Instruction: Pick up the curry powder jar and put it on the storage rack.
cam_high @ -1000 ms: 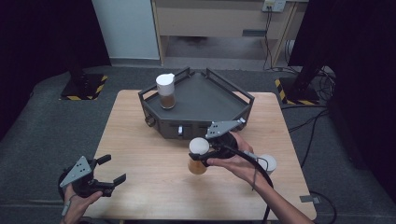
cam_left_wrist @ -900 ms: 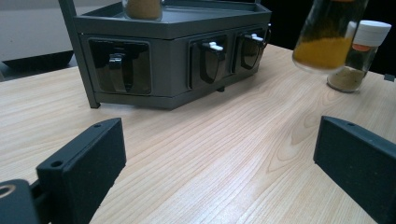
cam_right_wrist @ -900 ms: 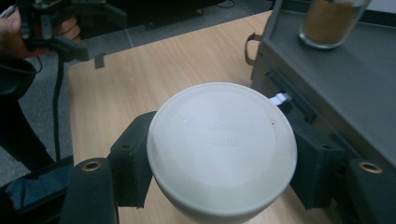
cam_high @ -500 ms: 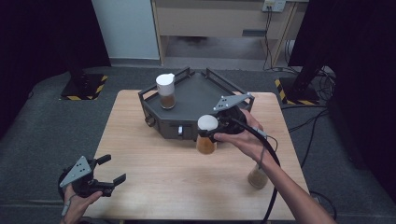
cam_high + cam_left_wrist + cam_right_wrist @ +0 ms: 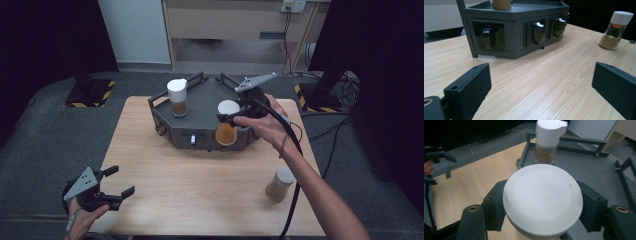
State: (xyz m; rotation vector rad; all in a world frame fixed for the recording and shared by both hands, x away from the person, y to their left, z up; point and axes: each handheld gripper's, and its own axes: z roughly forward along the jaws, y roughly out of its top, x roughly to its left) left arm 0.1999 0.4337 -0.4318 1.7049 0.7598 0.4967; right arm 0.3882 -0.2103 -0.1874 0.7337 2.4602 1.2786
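My right gripper [image 5: 231, 118] is shut on a spice jar [image 5: 226, 125] with a white lid and orange-brown powder, held in the air over the front right edge of the dark grey rack [image 5: 200, 112]. In the right gripper view the jar's white lid [image 5: 542, 197] sits clamped between both jaws. A second jar [image 5: 177, 97] with a white cap stands on the rack's top at the left; it appears as the jar [image 5: 550, 140] beyond the lid. My left gripper [image 5: 117, 182] hovers open at the table's front left corner, nothing between its fingers [image 5: 469, 86].
A third spice jar [image 5: 280, 184] stands on the wooden table [image 5: 190, 190] at the front right; in the left gripper view that jar [image 5: 616, 30] is far right. The rack's front face [image 5: 519, 35] has several latched compartments. Cables trail from the right gripper.
The right gripper has carried its jar up and back from the table toward the rack's top. The left gripper has stayed in place.
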